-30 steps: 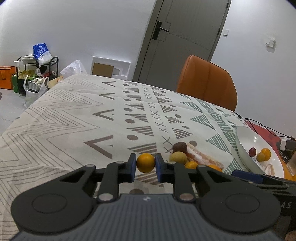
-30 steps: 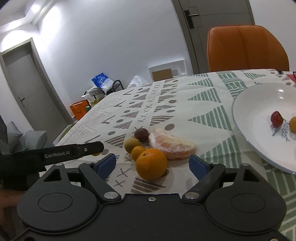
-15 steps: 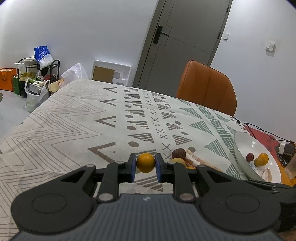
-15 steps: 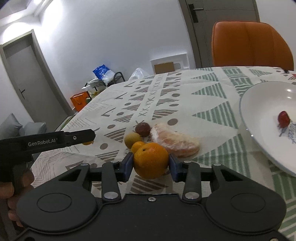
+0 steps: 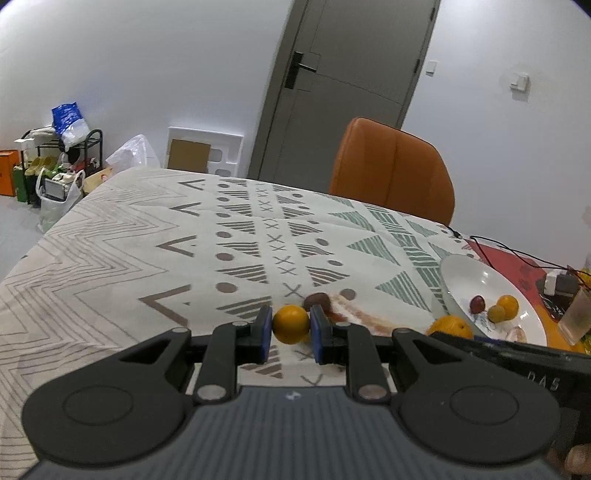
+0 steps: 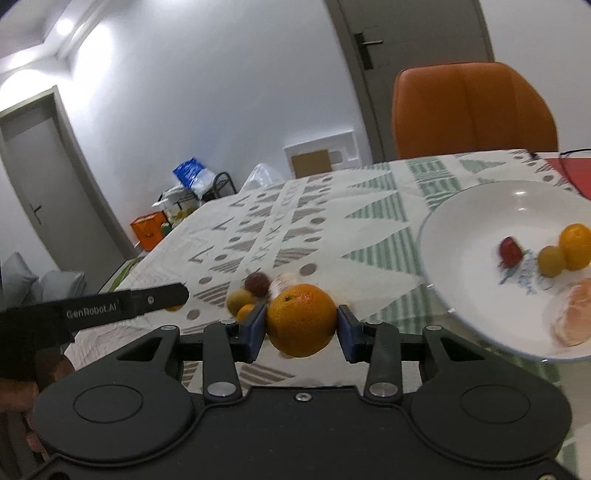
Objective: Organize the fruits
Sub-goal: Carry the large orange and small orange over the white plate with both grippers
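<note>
- I see plain white walls (image 5: 155, 74) on every visible side.
- Grey door (image 5: 343, 85) with a dark lever handle, shut, behind the table.
- Orange upholstered chair (image 5: 393, 173) at the far edge of the table.
- Patterned tablecloth (image 5: 147, 251) covers the table.
- Black rack (image 5: 74, 147) with bags by the left wall.
- Second grey door (image 6: 48, 177) at left.
- Ceiling lights (image 6: 66, 26) glare.
</note>
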Motion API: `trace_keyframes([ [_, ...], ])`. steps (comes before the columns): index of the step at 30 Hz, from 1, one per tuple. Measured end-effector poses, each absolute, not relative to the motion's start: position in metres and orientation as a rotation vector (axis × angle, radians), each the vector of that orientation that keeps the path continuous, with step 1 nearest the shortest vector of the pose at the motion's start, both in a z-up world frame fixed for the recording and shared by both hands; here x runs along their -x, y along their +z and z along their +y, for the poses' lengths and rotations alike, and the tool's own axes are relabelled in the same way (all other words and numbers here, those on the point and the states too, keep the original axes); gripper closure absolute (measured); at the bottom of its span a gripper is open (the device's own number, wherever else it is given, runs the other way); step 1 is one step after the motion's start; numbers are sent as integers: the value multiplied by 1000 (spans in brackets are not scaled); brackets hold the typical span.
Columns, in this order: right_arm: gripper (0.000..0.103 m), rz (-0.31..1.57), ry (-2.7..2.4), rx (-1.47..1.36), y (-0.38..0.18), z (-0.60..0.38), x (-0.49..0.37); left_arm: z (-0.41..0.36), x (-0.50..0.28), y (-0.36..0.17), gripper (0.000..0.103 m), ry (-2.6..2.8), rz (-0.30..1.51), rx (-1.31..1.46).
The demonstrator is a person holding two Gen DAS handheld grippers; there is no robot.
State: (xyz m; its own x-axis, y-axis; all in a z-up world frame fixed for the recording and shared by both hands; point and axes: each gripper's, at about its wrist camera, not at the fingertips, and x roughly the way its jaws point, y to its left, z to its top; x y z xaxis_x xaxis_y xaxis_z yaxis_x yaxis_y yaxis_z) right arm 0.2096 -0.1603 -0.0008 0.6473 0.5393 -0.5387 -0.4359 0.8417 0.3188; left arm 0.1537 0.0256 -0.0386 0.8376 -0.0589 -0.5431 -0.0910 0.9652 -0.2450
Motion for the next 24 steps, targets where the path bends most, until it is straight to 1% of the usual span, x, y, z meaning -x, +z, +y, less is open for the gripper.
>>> trace_keyframes([
  [11, 64, 611, 476, -214, 8, -203, -209, -14, -166, -30, 83, -51, 564, 227],
  [24, 64, 591, 387, -274, 2, -249, -215, -55, -181, -29, 83, -114, 570, 182],
])
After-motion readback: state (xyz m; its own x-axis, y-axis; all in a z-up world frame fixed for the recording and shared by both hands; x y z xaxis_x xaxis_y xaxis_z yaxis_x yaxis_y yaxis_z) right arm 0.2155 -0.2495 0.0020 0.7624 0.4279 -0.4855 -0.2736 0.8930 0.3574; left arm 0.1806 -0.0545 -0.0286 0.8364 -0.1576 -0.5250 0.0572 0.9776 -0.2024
